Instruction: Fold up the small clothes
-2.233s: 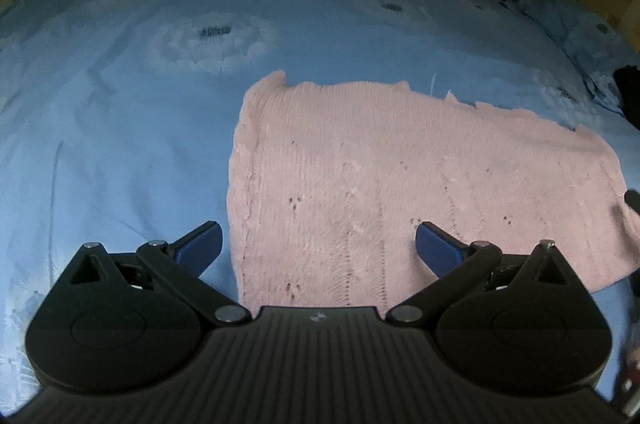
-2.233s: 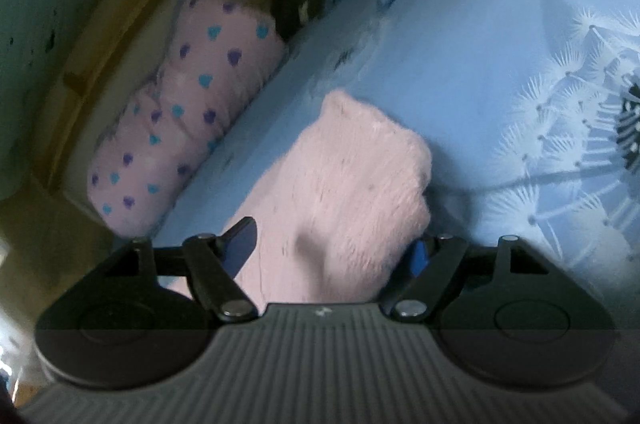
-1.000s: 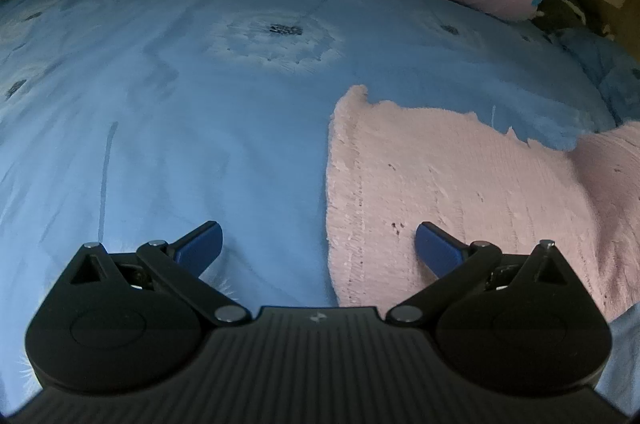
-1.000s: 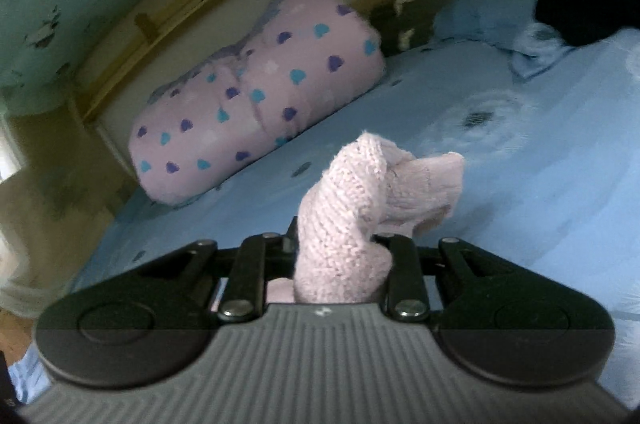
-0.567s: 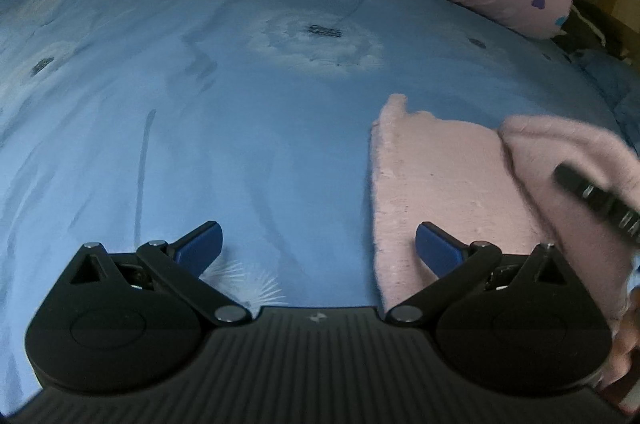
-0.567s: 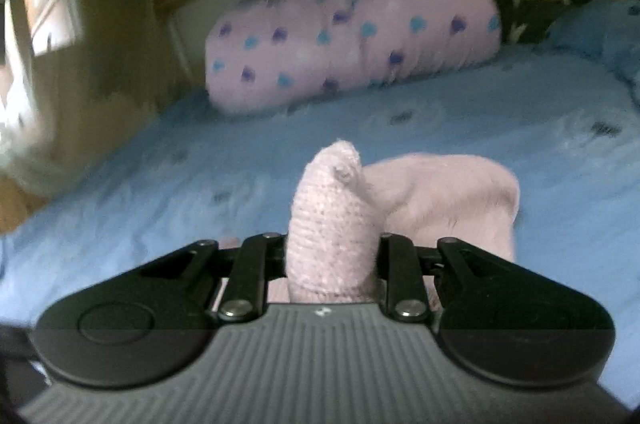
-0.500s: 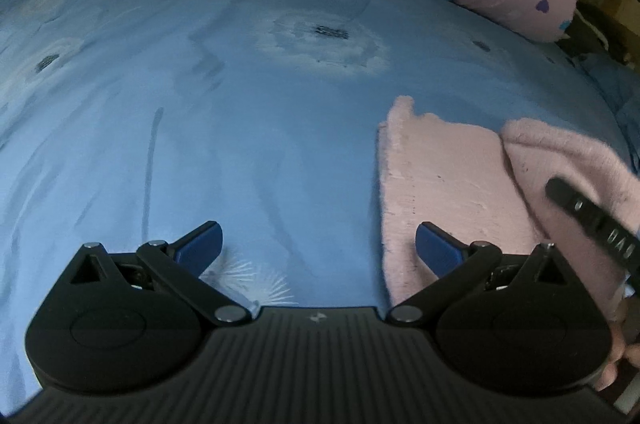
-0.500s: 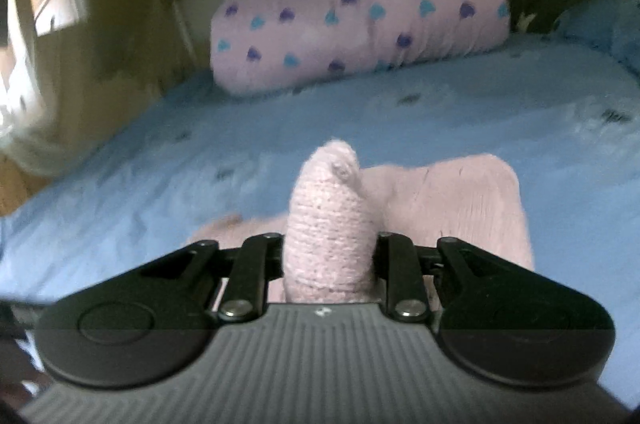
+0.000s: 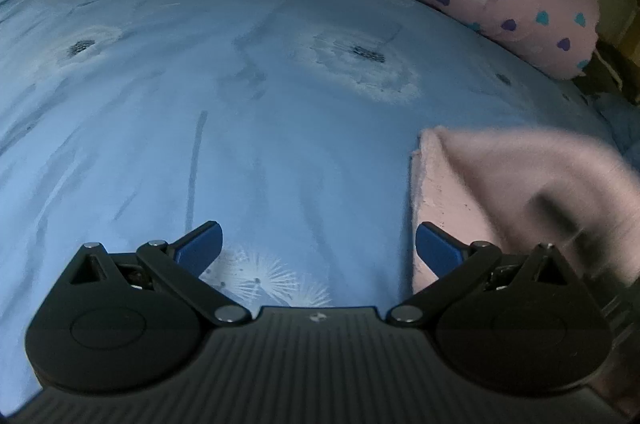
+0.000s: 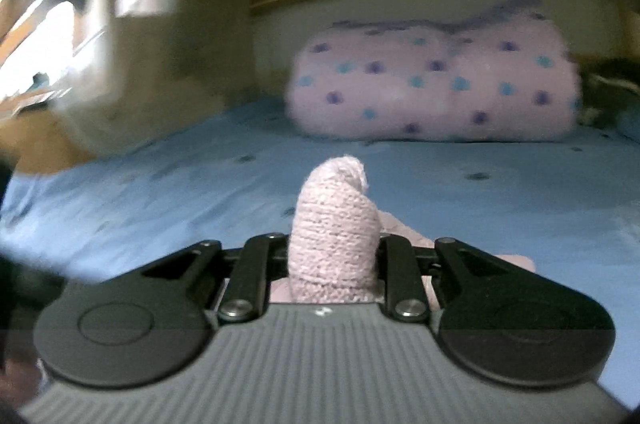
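Now, working from the left: my left gripper (image 9: 318,240) hangs with its jaws wide apart and empty, low over the blue bed sheet (image 9: 200,103), just beside the near left edge of the pink knit garment (image 9: 444,199). That garment lies on the bed, its left part flat and its right part lifted and doubled over toward me; the raised flap is blurred in the left wrist view. Farther right, my right gripper (image 10: 334,256) is clamped on a bunched corner of the knit, which pokes up between the jaws. A pink heart-print pillow (image 10: 432,83) sits at the head of the bed, well apart from the work.

To do this fold well, I judge I should carry the held corner across until it meets the left edge squarely, lower it flat before letting go, and use the free left gripper to pin the lower layer so it doesn't slide.
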Available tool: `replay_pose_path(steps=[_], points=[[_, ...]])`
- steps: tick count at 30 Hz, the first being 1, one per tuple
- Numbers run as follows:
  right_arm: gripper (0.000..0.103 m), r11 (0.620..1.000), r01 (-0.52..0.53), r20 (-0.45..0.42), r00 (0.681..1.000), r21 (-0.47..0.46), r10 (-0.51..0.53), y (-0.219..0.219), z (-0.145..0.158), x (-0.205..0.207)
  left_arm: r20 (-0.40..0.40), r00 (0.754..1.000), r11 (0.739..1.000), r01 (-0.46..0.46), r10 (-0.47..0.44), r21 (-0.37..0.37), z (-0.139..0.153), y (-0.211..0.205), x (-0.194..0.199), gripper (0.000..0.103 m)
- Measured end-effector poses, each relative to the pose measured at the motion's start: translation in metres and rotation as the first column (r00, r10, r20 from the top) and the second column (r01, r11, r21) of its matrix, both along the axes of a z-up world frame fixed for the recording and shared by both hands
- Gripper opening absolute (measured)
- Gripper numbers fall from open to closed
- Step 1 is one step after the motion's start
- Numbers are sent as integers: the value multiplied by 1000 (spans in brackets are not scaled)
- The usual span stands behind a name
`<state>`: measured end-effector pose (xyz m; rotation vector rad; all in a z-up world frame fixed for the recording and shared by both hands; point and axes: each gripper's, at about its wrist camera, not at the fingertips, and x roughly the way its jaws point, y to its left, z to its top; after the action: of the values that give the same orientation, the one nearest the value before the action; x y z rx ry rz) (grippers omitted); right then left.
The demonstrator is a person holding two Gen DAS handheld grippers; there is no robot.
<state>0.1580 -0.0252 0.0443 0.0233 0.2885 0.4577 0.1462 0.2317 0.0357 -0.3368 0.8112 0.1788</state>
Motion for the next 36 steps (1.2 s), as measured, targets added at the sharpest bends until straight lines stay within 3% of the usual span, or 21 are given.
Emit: replay_pose_path(steps=[3,5,10,16,22,26,31,36], points=[[25,994,-89,-104,991,-66,82,19,-26,-2,1,1000,1000,-8,8,-2,0,3,-1,103],[27,991,-106,-122,988,-81,96,24,-40,-7,9,1000,1000,-6,6,-7,1,4,-1,103],[54,989,-146,-140,980,-19,142,16,-30,-21,44,999,999,31,-29,-39,5,-4,-2,103],[55,983,-178,-156,971,38,182,-1,-23,-41,90,990,989,115,-107,-87,8,-22,0,103],[54,987,-146,-141,978,71,155,-35,-9,-61,164,970,983,185,-179,-20,16,-50,-5,103],[54,994,-104,-128,986,41,108,-62,1,-64,190,951,970,244,-243,17,16,-71,-6,95],[55,1000,-10,-139,990,-26,6,-92,-2,-51,166,942,956,292,-292,27,9,-93,5,79],[54,998,42,-167,985,-55,-51,-112,-13,-28,114,951,957,286,-289,42,-5,-109,23,79]])
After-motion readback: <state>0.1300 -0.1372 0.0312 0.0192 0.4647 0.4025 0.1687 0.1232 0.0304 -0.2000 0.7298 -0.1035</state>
